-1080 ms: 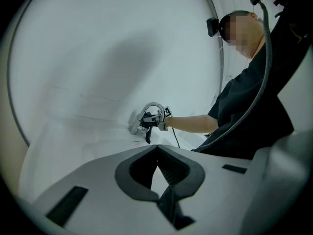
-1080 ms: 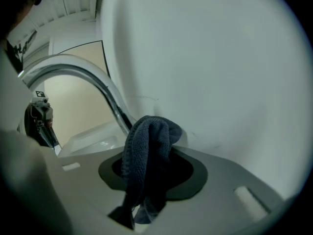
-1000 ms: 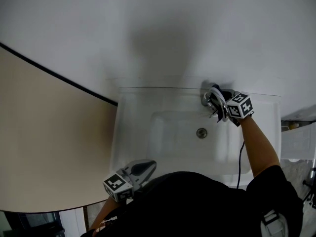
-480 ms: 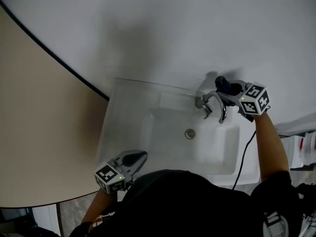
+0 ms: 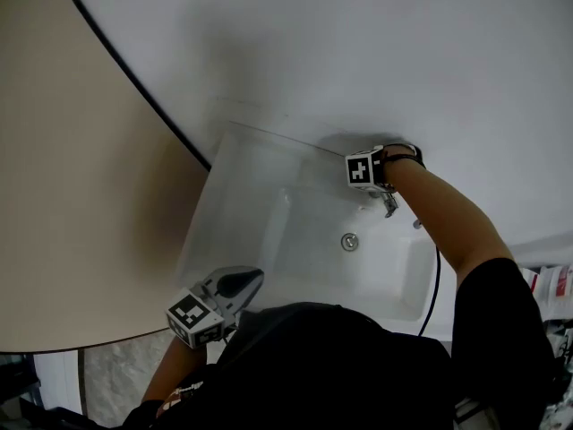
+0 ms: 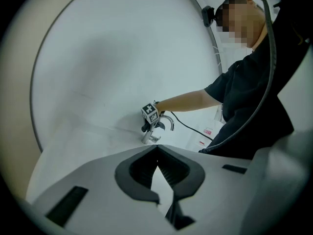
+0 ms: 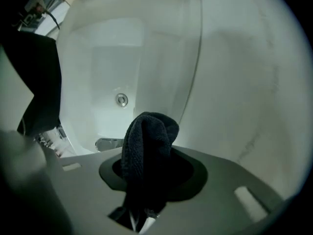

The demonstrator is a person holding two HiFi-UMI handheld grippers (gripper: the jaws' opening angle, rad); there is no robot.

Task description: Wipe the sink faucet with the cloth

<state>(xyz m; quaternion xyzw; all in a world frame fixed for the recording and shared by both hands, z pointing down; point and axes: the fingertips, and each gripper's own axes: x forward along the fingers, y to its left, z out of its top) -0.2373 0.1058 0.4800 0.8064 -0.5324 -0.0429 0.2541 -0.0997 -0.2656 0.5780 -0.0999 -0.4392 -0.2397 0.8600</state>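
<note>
right gripper [image 5: 383, 189] clamps dark cloth [image 7: 149, 146] at faucet [image 5: 390, 206], sink [image 5: 202, 233] back edge | left gripper [image 5: 238, 284] closed, empty, by the front-left corner

In the right tool's [image 5: 374, 179] own view, the cloth [image 7: 146, 141] buries the pads, and the faucet [image 7: 108, 144] is only a sliver beside it. From my head view, that tool covers most of the faucet, and I can't make out the cloth. My torso hides the sink's [image 5: 233, 204] near rim beside the left tool [image 5: 242, 283].
</note>
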